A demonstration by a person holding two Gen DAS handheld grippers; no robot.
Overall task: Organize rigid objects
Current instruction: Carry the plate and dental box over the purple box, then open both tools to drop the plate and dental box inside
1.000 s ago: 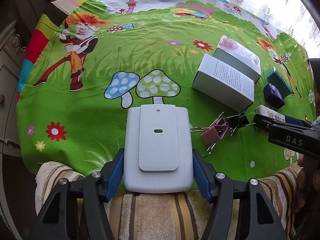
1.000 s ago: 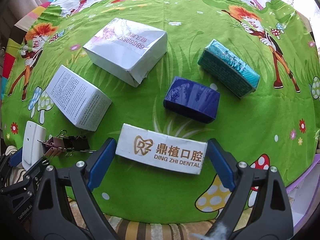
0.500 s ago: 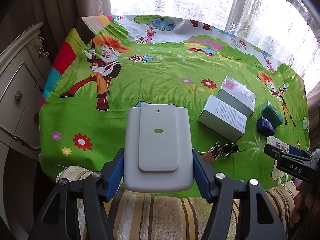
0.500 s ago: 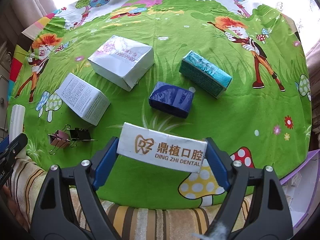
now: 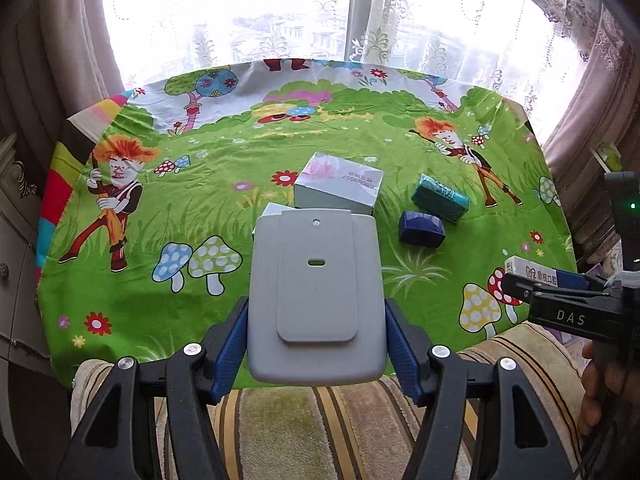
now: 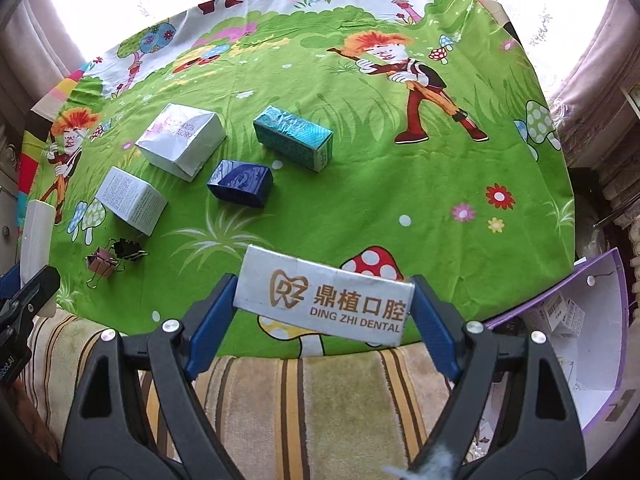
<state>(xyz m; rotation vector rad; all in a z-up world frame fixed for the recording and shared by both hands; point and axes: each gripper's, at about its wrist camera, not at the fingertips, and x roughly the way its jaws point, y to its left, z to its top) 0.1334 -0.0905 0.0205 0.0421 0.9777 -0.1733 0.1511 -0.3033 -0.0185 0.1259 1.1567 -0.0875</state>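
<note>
Four boxes sit mid-table on the green cartoon cloth (image 6: 400, 184): silver-white box (image 6: 182, 140), teal box (image 6: 294, 136), dark blue box (image 6: 240, 182), printed white box (image 6: 130, 200). Binder clips (image 6: 114, 258) lie near the front-left edge. Left gripper (image 5: 316, 344) clamps a flat grey case (image 5: 316, 292); right gripper (image 6: 324, 304) grips the white dental box (image 6: 324, 300), both above the front edge.
</note>
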